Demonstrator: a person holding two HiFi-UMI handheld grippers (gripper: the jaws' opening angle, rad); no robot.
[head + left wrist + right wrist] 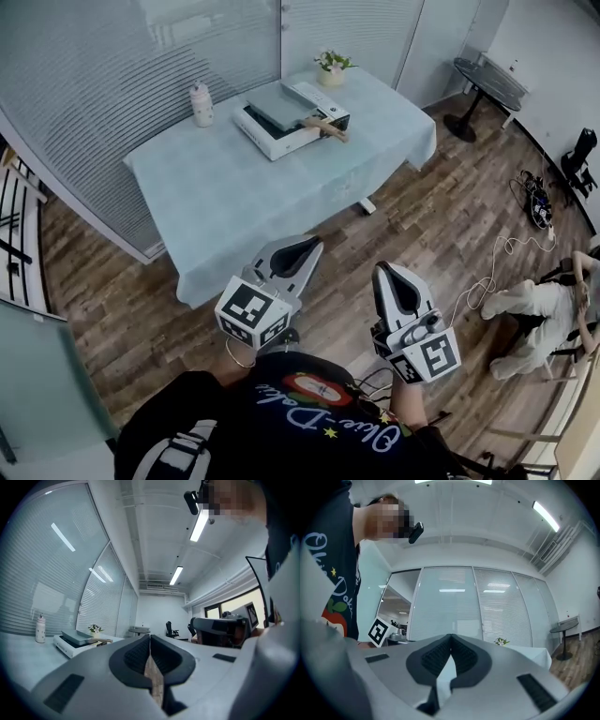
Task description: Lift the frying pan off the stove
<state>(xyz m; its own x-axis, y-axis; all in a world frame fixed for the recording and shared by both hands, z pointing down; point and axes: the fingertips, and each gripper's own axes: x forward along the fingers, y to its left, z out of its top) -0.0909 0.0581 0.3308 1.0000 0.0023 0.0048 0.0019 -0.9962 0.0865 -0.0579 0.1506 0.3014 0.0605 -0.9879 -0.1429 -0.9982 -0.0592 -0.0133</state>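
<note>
Bottle (pixel 201 103): standing on table (pixel 216 197).
Frying pan (pixel 281 105): sitting on stove (pixel 267 139), untouched.
Left gripper (pixel 311 244): hovering well short of the table, jaws together, empty.
Right gripper (pixel 386 270): doing likewise, probably because the approach is not yet begun.

One cloth-covered table (pixel 225 197) bears one stove (pixel 267 141), one frying pan (pixel 281 105), one bottle (pixel 201 103) and one potted plant (pixel 331 66). Two grippers appear: the left gripper (pixel 315 244) and the right gripper (pixel 382 270). Beyond the table are one round side table (pixel 487 80) and one seated person (pixel 539 305).
</note>
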